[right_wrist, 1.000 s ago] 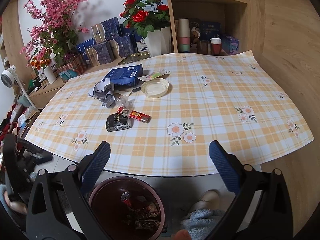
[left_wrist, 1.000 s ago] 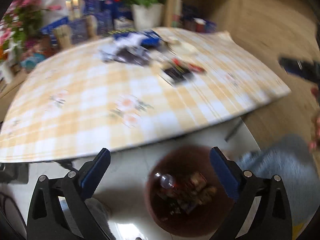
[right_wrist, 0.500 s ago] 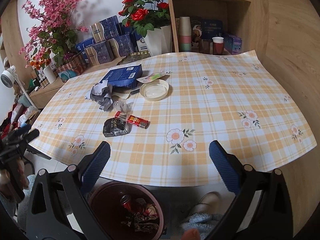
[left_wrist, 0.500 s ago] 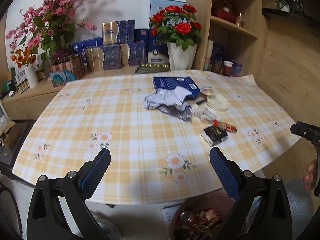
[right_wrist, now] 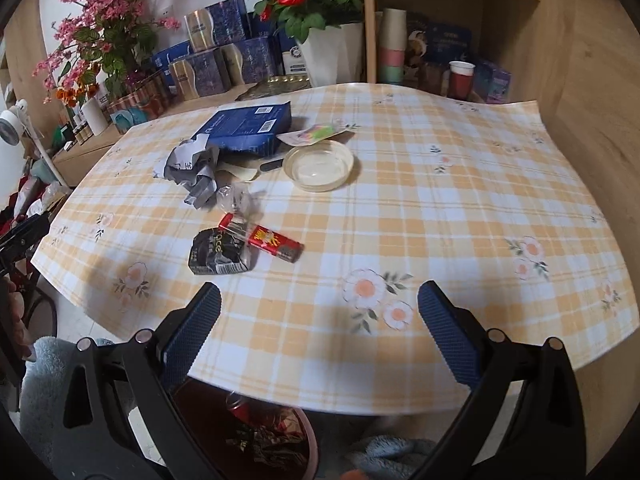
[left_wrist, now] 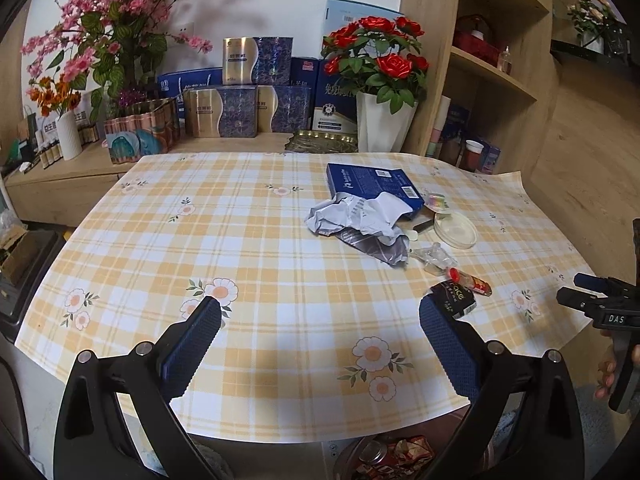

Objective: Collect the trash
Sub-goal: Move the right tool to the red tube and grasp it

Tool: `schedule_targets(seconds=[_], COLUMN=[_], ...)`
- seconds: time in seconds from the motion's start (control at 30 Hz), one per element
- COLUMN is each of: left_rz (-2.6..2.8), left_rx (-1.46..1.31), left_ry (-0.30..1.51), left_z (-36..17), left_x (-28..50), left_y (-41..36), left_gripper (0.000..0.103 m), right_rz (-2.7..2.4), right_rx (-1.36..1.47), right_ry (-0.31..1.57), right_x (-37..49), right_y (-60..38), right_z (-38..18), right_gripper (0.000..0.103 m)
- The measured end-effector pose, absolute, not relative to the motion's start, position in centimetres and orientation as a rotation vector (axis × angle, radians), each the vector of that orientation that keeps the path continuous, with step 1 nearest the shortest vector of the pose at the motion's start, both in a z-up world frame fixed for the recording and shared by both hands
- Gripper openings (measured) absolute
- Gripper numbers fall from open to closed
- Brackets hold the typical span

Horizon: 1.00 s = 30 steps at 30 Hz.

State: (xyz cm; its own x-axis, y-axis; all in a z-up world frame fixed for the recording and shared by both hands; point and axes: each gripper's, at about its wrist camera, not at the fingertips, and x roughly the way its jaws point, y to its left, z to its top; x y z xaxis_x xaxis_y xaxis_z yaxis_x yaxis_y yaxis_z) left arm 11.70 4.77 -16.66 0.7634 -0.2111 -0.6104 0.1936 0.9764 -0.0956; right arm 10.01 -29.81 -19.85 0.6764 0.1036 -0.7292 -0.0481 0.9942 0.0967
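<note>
Now both tongs, left (left_wrist: 316, 334) and right (right_wrist: 318, 318), hang spread wide and empty over the near edge of the checked table (right_wrist: 460, 208). Trash lies on the table: a crushed black packet (right_wrist: 220, 251) touching a red wrapper (right_wrist: 266, 237), with crumpled paper (left_wrist: 360, 216) beyond. Below sits the brown bin (right_wrist: 308, 446).

On the tabletop (right_wrist: 460, 200) lies a crushed black packet (right_wrist: 219, 252), touching a red wrapper (right_wrist: 264, 237). Behind them are a clear crumpled plastic (right_wrist: 236, 198), a crumpled grey-white bag (right_wrist: 192, 168), a flat blue box (right_wrist: 246, 130) and a round clear lid (right_wrist: 319, 165). A brown bin (right_wrist: 256, 432) below holds trash.
</note>
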Motion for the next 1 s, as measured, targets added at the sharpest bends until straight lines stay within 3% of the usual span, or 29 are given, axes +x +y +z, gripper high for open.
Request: schedule_targets(seconds=[0.17,0.27,0.63,0.73,0.8,0.9,1.0], left_rz=[-0.220,-0.226,-0.244,-0.253,-0.261,-0.285,-0.314], left_rx=[-0.015,-0.030,-0.050,-0.051,-0.059,-0.090,-0.118], left_ry=[0.684,0.697,0.730,0.740,0.748,0.773,0.803], left_z=[-17.5,-18.0,-19.6,-19.8,-19.9,-20.0,-20.1], left_x=[12.5,12.9,14.4,15.0,15.4,16.2,17.5], left_y=[4.9,5.0,4.3,4.0,3.9,3.6,3.2], left_gripper=[0.097,0.097,0.097,0.097,0.097,0.097,0.097], right_rz=[0.157,0.182,0.265,0.300,0.331,0.378,0.406], right_rx=[-0.068,-0.146,-0.307,-0.339,-0.343,-0.329,-0.355], right_ry=[0.813,0.817,0.946,0.945,0.948,0.949,0.948], right_x=[12.7,14.8,20.2,20.9,21.3,21.7,22.1], right_y=[-26.8,-25.9,-24.9,-24.0,-23.4,-22.9,-22.2], right_z=[-21.2,-21.9,-26.0,-26.2,-26.3,-26.2,-26.2], right_gripper=[0.096,0.089,0.078,0.069,0.053,0.040,0.036])
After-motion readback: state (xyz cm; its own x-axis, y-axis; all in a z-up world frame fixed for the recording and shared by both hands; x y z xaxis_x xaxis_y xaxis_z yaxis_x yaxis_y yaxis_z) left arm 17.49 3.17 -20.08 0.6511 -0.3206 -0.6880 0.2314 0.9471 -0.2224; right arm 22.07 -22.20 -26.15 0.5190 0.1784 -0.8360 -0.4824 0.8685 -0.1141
